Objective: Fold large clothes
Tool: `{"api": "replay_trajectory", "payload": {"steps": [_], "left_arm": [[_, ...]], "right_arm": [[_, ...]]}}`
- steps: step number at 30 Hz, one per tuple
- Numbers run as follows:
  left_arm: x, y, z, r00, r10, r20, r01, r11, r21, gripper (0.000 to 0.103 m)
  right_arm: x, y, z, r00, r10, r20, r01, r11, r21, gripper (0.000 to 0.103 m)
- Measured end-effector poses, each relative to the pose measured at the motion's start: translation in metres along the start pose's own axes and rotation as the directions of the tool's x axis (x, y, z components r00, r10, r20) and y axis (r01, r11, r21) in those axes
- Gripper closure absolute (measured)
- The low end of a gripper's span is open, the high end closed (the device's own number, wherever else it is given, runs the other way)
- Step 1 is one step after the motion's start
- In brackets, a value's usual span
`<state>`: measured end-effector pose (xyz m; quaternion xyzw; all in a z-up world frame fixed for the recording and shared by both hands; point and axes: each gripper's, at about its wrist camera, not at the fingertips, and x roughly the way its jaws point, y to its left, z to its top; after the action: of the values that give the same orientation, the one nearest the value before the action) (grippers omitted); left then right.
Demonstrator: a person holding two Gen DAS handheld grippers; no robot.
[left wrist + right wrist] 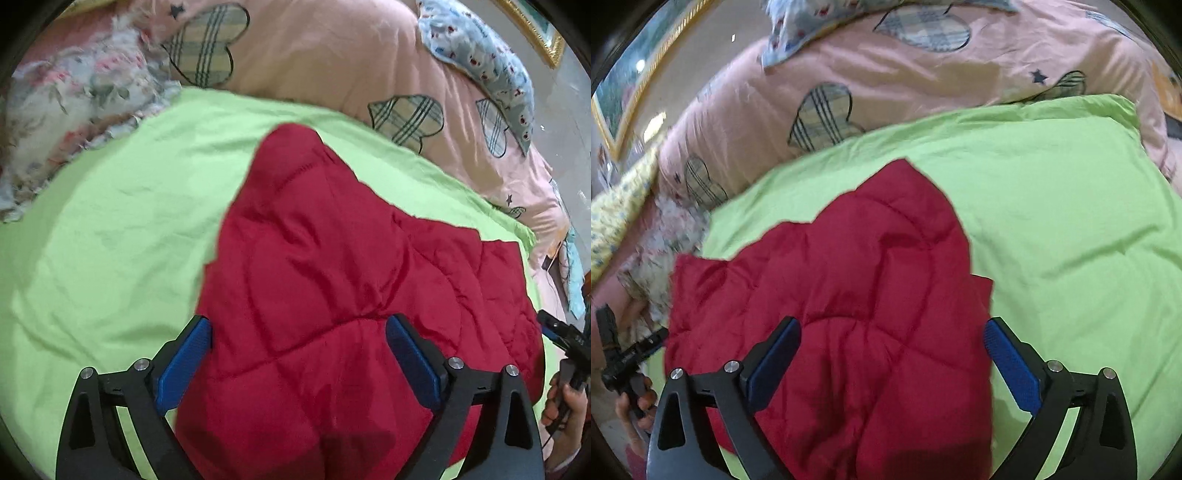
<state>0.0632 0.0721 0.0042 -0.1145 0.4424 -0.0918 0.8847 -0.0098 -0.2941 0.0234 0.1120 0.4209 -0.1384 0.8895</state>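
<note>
Jaws on both your tools stand wide apart and hold nothing. Your left gripper (299, 365) hangs above the near part of the red quilted garment (332, 295), its blue pads (184, 365) clear of the cloth on either side, and your right gripper (892, 365) hovers the same way over the same garment (849, 295) from the other side. With both angled down at the fabric and neither pinching it, you look to be between grips, and the padded cloth lies on its own under you.

That garment sits on the green sheet (110, 229), bunched into an uneven heap with one rounded lobe reaching away from you and a flatter flap spread to the side. It is puffy and thick, so you probably want wide jaws like these to take a full edge rather than a thin pinch. From the lumpy outline, I judge the fold still unfinished.

At the edge of each view you can see your other hand (565, 398) on the handle of the opposite tool, so the two are close together; mind they do not knock as you reach.

Farther off, a floral pillow (74, 103) lies against the green sheet's far corner, and the pink quilt with plaid hearts (332, 55) rises behind. Both crowd the far edge, leaving less room to spread the garment that way.
</note>
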Motion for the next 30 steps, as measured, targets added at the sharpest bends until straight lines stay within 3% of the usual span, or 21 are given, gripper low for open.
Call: {"api": "replay_trajectory", "payload": {"steps": [1, 3, 6, 8, 10, 11, 13, 17, 20, 26, 30], "left_arm": [[0.006, -0.003, 0.000, 1.000, 0.010, -0.017, -0.010, 1.000, 0.005, 0.028], [0.013, -0.010, -0.003, 0.999, 0.013, -0.040, -0.012, 1.000, 0.020, 0.038], [0.013, -0.017, -0.005, 0.999, -0.003, -0.033, 0.004, 1.000, 0.028, 0.052], [0.009, -0.019, -0.003, 1.000, -0.018, -0.025, 0.019, 0.999, 0.028, 0.061], [0.008, -0.020, -0.001, 0.998, -0.057, -0.018, 0.057, 0.998, 0.022, 0.074], [0.005, -0.021, 0.000, 0.997, -0.073, -0.012, 0.073, 0.997, 0.020, 0.075], [0.000, -0.019, 0.007, 0.996, -0.090, -0.001, 0.090, 0.996, 0.024, 0.078], [0.004, -0.009, 0.022, 0.988, -0.156, 0.021, 0.156, 0.988, -0.008, 0.080], [0.022, 0.001, 0.024, 0.982, -0.188, -0.003, 0.188, 0.982, -0.037, 0.080], [0.074, 0.027, 0.024, 0.972, -0.222, -0.075, 0.210, 0.968, -0.139, 0.078], [0.080, 0.025, 0.029, 0.981, -0.178, -0.075, 0.168, 0.978, -0.122, 0.076]], "right_arm": [[0.007, 0.004, 0.001, 1.000, -0.007, -0.014, 0.007, 1.000, -0.013, 0.001], [0.019, 0.011, -0.001, 0.999, -0.022, -0.033, 0.021, 0.998, -0.054, 0.003], [0.030, 0.021, -0.008, 0.996, -0.067, -0.060, 0.060, 0.992, -0.114, 0.020], [0.029, 0.024, -0.011, 0.994, -0.094, -0.048, 0.087, 0.988, -0.131, 0.047], [0.024, 0.020, -0.010, 0.996, -0.087, -0.033, 0.083, 0.991, -0.109, 0.067], [0.020, 0.016, -0.008, 0.998, -0.063, -0.023, 0.061, 0.995, -0.085, 0.076], [0.011, 0.011, -0.002, 1.000, -0.025, 0.005, 0.025, 0.998, -0.049, 0.085], [-0.006, 0.005, 0.008, 0.997, 0.045, 0.060, -0.046, 0.999, 0.006, 0.088], [0.001, 0.007, 0.010, 0.997, 0.044, 0.059, -0.045, 0.999, 0.017, 0.088], [0.041, -0.014, 0.007, 0.996, 0.087, 0.010, -0.088, 0.987, 0.136, 0.088], [0.049, -0.014, 0.001, 0.997, 0.068, 0.023, -0.070, 0.988, 0.138, 0.088]]}}
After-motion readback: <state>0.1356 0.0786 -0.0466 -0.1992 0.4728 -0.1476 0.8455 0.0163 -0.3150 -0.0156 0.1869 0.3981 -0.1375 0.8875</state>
